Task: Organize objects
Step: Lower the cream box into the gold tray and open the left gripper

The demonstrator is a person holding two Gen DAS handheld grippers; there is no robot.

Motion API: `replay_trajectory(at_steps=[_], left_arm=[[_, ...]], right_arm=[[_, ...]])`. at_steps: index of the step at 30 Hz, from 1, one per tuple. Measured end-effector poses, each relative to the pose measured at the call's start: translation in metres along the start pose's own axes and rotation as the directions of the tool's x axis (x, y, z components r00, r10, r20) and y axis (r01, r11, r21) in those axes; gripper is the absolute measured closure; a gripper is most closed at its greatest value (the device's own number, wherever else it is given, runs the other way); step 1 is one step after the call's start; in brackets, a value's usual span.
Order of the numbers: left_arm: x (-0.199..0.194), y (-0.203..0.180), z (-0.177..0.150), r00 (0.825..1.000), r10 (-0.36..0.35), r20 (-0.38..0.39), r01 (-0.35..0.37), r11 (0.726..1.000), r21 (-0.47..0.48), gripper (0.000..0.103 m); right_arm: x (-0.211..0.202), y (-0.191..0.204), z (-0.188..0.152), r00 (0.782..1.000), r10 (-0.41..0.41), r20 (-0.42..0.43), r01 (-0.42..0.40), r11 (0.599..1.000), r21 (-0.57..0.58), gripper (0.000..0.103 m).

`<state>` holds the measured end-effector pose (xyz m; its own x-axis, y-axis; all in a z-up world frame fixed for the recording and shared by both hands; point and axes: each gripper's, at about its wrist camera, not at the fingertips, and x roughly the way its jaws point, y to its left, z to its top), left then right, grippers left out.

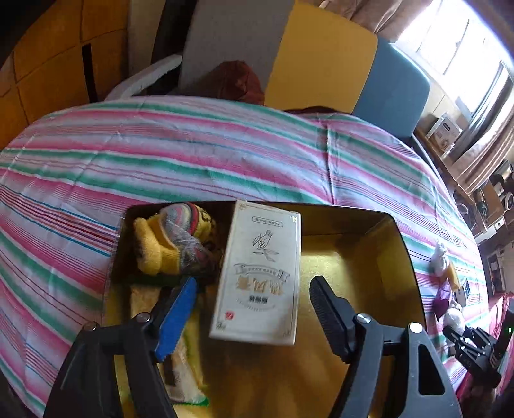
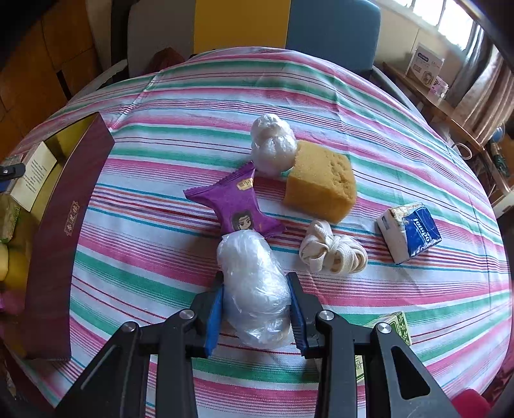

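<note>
In the left wrist view my left gripper [image 1: 253,289] is open above a gold-lined box [image 1: 363,257]. A cream carton [image 1: 260,273] stands between the fingers, touching neither. Yellow and striped socks [image 1: 176,244] lie in the box's far left corner. In the right wrist view my right gripper [image 2: 257,302] is shut on a clear plastic-wrapped bundle [image 2: 253,286] on the striped cloth. Beyond it lie a purple snack packet [image 2: 234,205], a yellow sponge [image 2: 321,180], a second white wrapped ball [image 2: 273,144], a coiled cream strap [image 2: 331,250] and a blue tissue pack [image 2: 411,231].
The maroon outer wall of the box [image 2: 61,231] stands at the left of the right wrist view. A green carton [image 2: 392,324] lies by the right finger. Chairs [image 2: 331,29] stand beyond the table's far edge. A shelf with clutter [image 1: 494,199] is at the right.
</note>
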<state>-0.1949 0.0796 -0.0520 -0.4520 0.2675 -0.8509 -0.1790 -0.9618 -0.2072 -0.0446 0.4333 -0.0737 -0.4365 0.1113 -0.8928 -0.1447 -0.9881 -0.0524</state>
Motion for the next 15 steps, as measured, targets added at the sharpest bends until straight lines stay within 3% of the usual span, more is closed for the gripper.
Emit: replay_trajectory(at_steps=[7, 15], left_arm=[[-0.044, 0.009, -0.027, 0.997, 0.027, 0.067, -0.028, 1.0, 0.011, 0.029], [-0.094, 0.006, -0.087, 0.986, 0.078, 0.149, -0.092, 0.992, 0.091, 0.029]], right_arm=[[-0.008, -0.007, 0.003, 0.999, 0.005, 0.039, -0.007, 0.999, 0.036, 0.067], [-0.027, -0.008, 0.005, 0.989, 0.092, 0.119, -0.101, 0.993, 0.067, 0.067]])
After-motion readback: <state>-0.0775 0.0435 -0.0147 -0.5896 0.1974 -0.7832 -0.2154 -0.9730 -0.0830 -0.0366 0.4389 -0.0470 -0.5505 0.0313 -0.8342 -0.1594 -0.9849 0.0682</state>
